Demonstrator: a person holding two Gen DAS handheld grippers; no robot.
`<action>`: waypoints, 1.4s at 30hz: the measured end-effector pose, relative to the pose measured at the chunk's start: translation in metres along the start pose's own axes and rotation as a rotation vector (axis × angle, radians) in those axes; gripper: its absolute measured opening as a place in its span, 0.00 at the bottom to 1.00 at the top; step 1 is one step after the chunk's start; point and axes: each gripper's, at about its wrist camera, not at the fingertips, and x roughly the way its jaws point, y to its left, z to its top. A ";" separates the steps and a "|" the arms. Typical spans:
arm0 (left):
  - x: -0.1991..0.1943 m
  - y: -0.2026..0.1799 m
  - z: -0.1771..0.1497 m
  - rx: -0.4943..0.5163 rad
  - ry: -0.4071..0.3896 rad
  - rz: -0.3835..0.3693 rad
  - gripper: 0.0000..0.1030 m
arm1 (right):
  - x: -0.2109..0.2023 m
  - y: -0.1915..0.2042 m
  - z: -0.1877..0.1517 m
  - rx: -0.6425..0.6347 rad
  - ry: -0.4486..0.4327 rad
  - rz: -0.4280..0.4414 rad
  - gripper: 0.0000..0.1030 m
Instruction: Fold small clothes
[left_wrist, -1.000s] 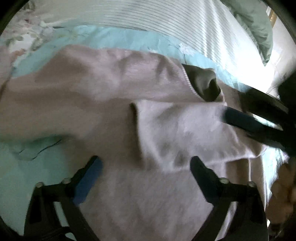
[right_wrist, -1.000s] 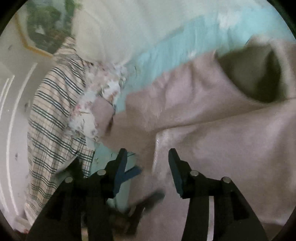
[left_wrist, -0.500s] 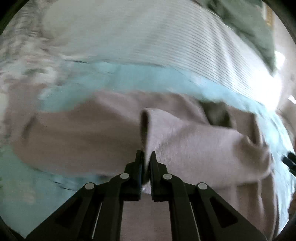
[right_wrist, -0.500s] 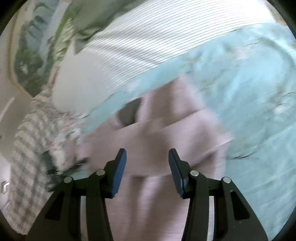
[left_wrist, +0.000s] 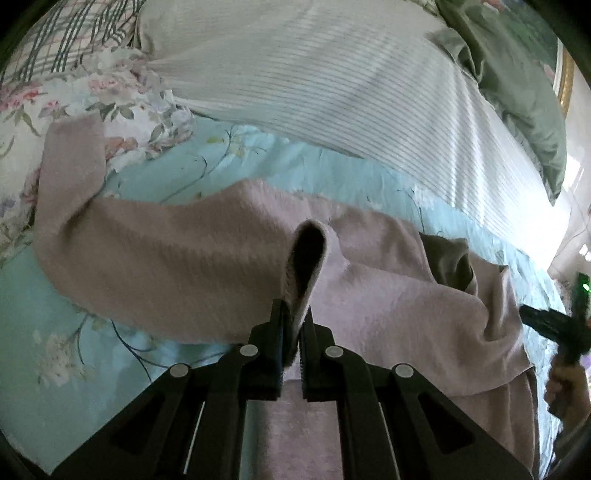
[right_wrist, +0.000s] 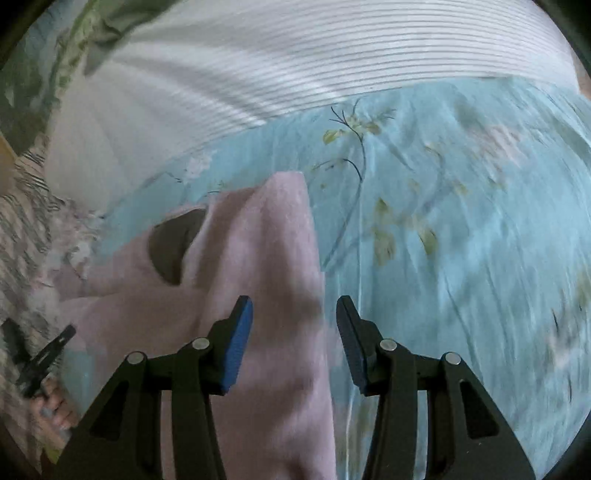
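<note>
A pale pink knit sweater (left_wrist: 192, 266) lies spread on the light blue floral bedsheet (left_wrist: 66, 354). Its dark neck opening (left_wrist: 450, 266) sits to the right. My left gripper (left_wrist: 293, 332) is shut on the cuff of the right sleeve (left_wrist: 308, 258), which lies folded across the sweater's body. The left sleeve (left_wrist: 70, 166) stretches up to the left. In the right wrist view the sweater (right_wrist: 266, 266) fills the lower left, with the neck opening (right_wrist: 173, 247) showing. My right gripper (right_wrist: 295, 332) is open and empty above the sweater's right edge.
A white striped pillow (left_wrist: 351, 92) lies behind the sweater, with a green pillow (left_wrist: 524, 85) to its right. A floral cloth (left_wrist: 110, 96) and a plaid cloth (left_wrist: 62, 40) lie at the far left. The sheet (right_wrist: 461, 240) spreads to the right of the sweater.
My left gripper closed on the sleeve cuff and lifted back. My right gripper swung away to the sweater's right edge and stays open.
</note>
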 end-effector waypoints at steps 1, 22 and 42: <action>0.001 -0.001 -0.002 0.000 0.006 -0.006 0.05 | 0.009 -0.001 0.005 -0.002 0.013 0.000 0.47; 0.027 -0.019 -0.001 0.084 0.066 -0.052 0.13 | -0.028 -0.003 0.005 0.023 -0.086 0.017 0.41; 0.036 -0.021 0.011 0.129 -0.015 0.090 0.02 | -0.014 -0.023 -0.012 0.129 -0.123 -0.067 0.43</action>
